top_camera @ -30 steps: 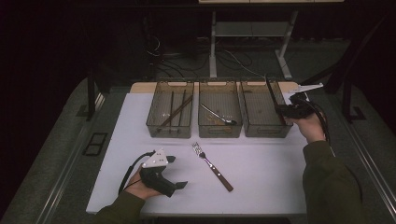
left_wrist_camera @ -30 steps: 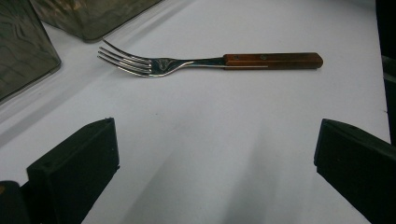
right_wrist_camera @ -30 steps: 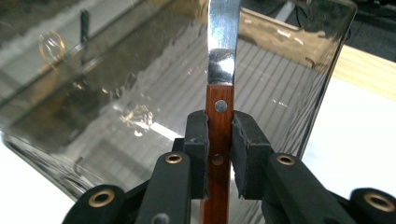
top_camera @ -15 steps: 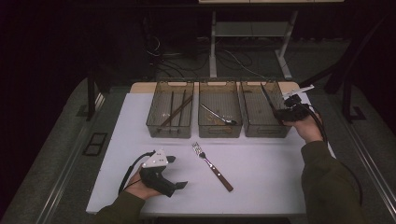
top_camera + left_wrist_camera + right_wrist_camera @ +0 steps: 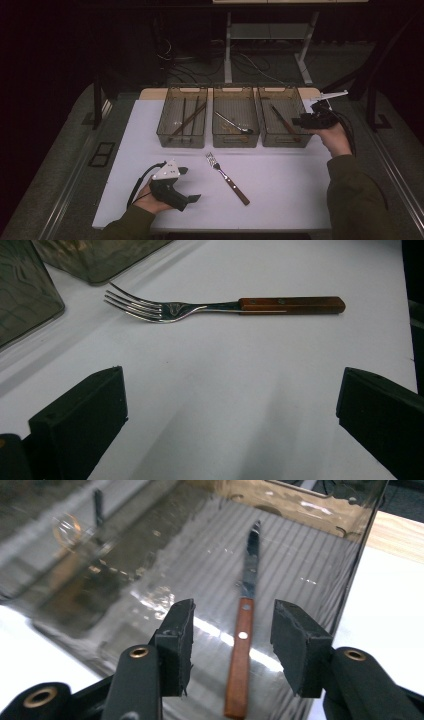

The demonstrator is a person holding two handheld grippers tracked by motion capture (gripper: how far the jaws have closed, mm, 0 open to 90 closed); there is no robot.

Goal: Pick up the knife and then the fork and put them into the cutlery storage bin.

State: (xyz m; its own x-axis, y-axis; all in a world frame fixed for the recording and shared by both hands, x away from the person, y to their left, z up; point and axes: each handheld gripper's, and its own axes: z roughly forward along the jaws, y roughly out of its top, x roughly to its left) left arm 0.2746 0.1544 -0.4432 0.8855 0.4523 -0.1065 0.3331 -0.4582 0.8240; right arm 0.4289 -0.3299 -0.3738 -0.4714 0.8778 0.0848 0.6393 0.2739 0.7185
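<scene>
On the table (image 5: pixel 280 200), white top, everything referenced to the middle bin (image 5: pixel 235 120): three clear bins sit in a row at the far side. Left bin (image 5: pixel 182 120), touching the middle bin's left wall, holds dark sticks, likely chopsticks. Middle bin itself holds a metal utensil (image 5: pixel 232 123) lying diagonal. Right bin (image 5: pixel 282 120), against the middle bin's right wall, holds the knife (image 5: pixel 245 625): wooden handle, blade pointing toward the far wall, flat on the ribbed floor. Right gripper (image 5: pixel 232 645) is at the right bin's right edge, right of the middle bin; jaws have just been opening, now spread partway, knife handle lies below and between them, pads clear of it. Left gripper (image 5: pixel 187 192) rests on the table near the front, well left and forward of the middle bin; jaws spread wide, nothing between them. Fork (image 5: pixel 227 177), wooden handle, lies flat just in front of the middle bin, tines toward it, between the two grippers.
</scene>
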